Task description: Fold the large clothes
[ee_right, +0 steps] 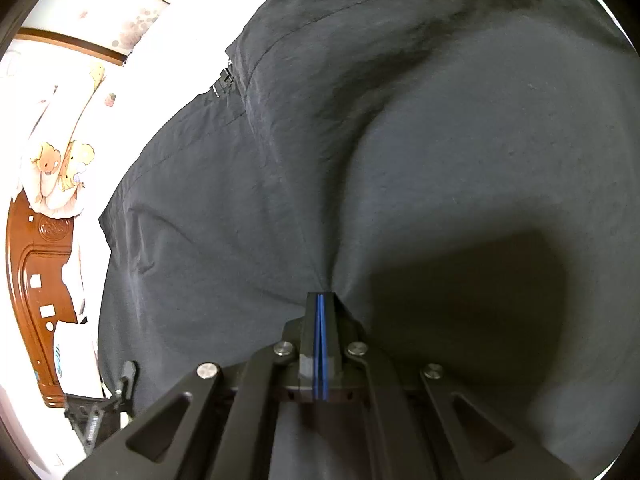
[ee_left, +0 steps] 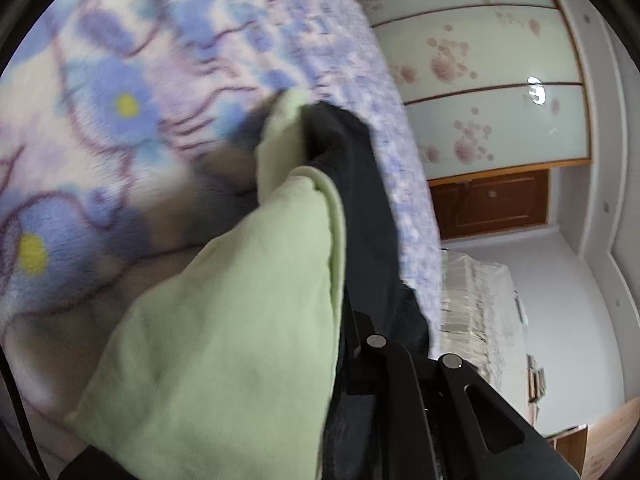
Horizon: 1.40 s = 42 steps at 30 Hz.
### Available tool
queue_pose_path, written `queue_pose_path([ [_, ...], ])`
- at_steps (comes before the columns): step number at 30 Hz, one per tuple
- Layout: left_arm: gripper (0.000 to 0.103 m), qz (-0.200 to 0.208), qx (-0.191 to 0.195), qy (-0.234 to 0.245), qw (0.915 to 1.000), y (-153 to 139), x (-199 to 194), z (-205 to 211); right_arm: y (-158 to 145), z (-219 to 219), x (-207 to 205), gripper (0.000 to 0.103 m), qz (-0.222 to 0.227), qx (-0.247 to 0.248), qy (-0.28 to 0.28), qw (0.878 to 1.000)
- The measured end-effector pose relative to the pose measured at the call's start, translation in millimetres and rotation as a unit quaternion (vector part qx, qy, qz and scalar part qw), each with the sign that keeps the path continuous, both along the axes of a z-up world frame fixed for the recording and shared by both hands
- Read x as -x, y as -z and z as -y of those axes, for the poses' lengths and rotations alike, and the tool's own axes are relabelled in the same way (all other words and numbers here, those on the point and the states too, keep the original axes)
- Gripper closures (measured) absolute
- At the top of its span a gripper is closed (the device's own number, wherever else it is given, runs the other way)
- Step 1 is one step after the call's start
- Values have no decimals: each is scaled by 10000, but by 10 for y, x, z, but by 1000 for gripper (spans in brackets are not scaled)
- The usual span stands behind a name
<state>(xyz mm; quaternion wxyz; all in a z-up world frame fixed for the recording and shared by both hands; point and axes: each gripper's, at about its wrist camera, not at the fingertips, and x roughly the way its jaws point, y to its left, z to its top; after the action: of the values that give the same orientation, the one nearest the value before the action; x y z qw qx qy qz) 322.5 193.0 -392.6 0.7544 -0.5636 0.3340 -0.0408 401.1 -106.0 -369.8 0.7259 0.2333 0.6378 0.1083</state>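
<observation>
Two grippers are on one dark jacket (ee_right: 400, 140), lined in pale green (ee_left: 240, 340). In the right wrist view it fills the frame; the right gripper (ee_right: 321, 300), at lower centre, has its blue pads pressed together on a fold, and creases fan out from the pinch. In the left wrist view the left gripper's fingertips are buried in cloth, seemingly pinching a bunched edge above the floral blanket (ee_left: 100, 120). It looks light, soft and slippery, best gripped at seams or hems. Its zip (ee_right: 224, 80) sits upper left; its long axis cannot be told.
</observation>
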Motion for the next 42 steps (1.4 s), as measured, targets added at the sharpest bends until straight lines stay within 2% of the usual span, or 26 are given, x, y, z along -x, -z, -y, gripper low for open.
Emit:
queue_pose_path([
  [5,95,415,-150,455,9980,-336,-45,92,-15,-21,14,103,74,64,-47,9999],
  [10,95,887,-384,714,9928,-749,-63,300,-38,-54,15,103,152,92,-189,9997],
  [13,95,1045,-749,916,9875,-1066,-186,534,-38,-46,17,103,203,-1,-286,9994],
  [18,95,1233,-1643,1414,9684,-1594,-321,1160,6,38,-49,103,137,-362,-436,9983],
  [20,95,1225,-1970,1531,9606,-1703,-273,1383,31,71,-95,103,88,-465,-538,9974],
  [21,95,1198,-2261,1611,9532,-1787,-303,1581,46,91,-124,103,69,-506,-591,9969],
  [24,95,1184,-2701,1759,9392,-1881,-278,2004,79,141,-194,103,-3,-707,-796,9943],
  [28,95,1163,-2714,1903,9363,-1904,-317,2513,146,283,-317,103,-164,-1175,-1002,9879],
  [32,95,980,-3023,2179,9228,-1833,-410,3068,209,420,-438,103,-241,-1592,-1138,9804],
  [34,94,836,-3299,2326,9111,-1790,-451,3307,247,467,-487,103,-239,-1780,-1249,9758],
  [36,94,710,-3757,2476,8902,-1777,-492,3586,326,543,-532,103,-335,-2093,-1255,9692],
  [37,93,672,-3899,2520,8832,-1774,-504,3660,359,584,-553,103,-383,-2242,-1252,9657],
  [38,93,614,-4140,2594,8703,-1773,-518,3780,381,629,-574,103,-428,-2353,-1249,9629],
  [41,93,474,-4955,2793,8211,-1774,-560,4169,395,791,-629,103,-508,-2538,-1179,9587],
  [42,93,443,-5101,2863,8099,-1765,-568,4274,394,887,-651,103,-535,-2591,-1124,9578],
])
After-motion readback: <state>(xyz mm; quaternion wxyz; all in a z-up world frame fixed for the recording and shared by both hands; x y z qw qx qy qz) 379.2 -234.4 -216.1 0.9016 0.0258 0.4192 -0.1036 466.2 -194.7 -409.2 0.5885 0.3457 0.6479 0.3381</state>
